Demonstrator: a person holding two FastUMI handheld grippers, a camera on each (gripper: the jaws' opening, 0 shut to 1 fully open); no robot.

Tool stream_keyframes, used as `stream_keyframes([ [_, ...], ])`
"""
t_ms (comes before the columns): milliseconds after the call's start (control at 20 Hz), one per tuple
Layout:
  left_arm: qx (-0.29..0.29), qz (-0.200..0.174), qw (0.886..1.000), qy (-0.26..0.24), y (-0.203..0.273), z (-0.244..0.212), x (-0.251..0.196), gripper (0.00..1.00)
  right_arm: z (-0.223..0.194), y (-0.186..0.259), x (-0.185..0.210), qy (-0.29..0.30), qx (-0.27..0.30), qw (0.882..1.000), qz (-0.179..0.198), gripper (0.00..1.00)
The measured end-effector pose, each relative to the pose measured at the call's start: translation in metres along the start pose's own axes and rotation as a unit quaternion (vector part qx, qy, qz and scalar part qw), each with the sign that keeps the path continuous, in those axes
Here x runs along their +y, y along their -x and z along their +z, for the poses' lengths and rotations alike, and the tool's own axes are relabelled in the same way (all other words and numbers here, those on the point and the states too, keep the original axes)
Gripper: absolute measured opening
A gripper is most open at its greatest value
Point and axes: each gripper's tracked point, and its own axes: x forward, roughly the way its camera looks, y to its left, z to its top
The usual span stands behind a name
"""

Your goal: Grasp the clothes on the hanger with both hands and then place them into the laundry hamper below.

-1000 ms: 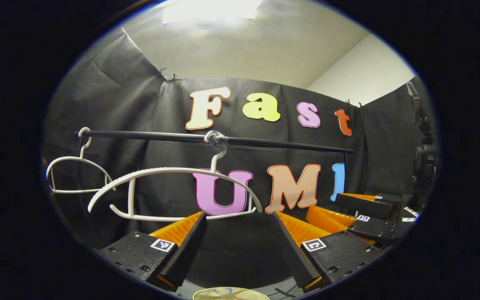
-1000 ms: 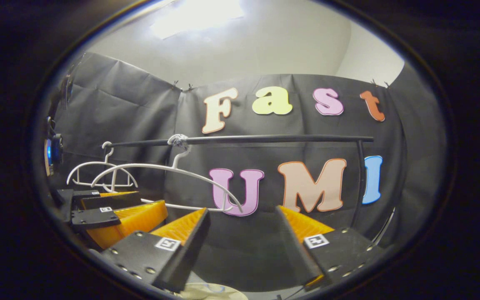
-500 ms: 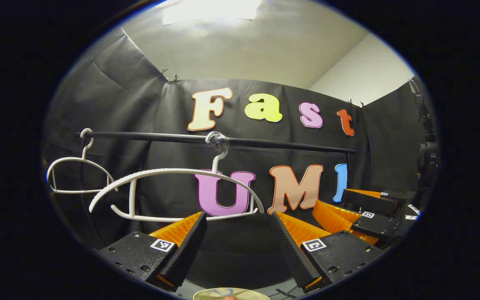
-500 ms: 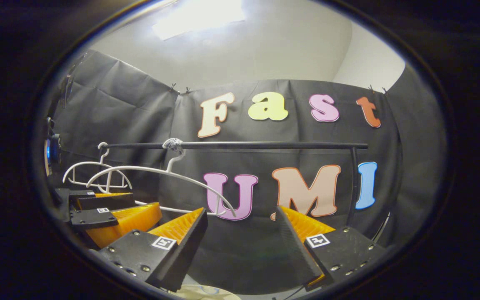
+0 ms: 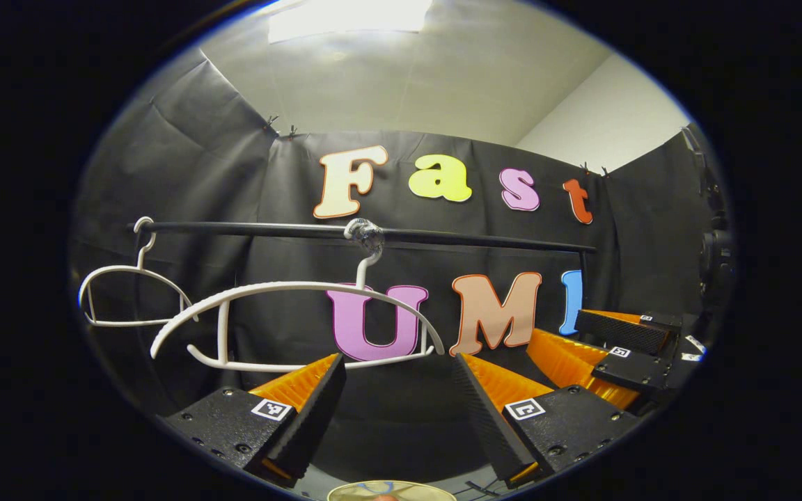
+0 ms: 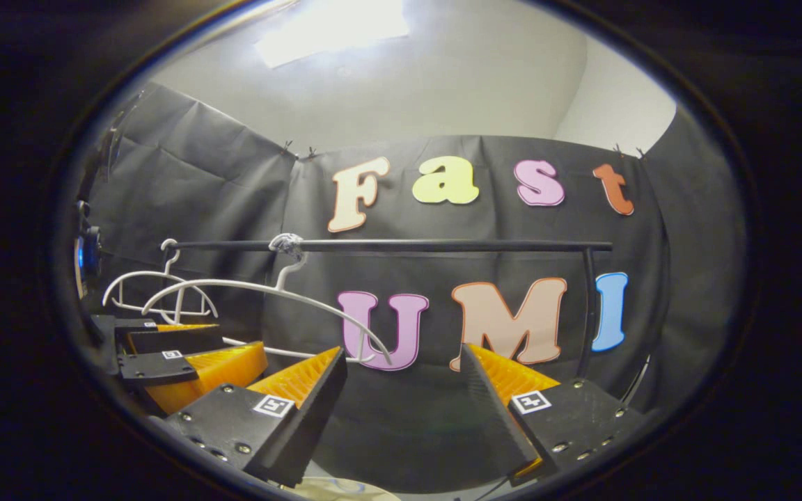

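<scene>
While both tongs gape empty, left gripper (image 5: 397, 390), right gripper (image 6: 401, 386) face bare hanger (image 5: 289, 323); no legible labels.

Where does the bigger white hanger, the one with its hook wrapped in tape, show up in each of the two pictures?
Left gripper view: the bigger white hanger hangs left of centre, above the left gripper.
Right gripper view: the hanger sits at left.
Shared landmark: the black rail it hangs from.
</scene>
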Motion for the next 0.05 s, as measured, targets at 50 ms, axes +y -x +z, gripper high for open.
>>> stream_keyframes([
  [50,0.002,-0.002,1.0,-0.002,0.0012,-0.0004,0.0003,0.95,0.0006,0.0017,-0.0014,0.001,0.0,1.0,-0.002,0.98],
])
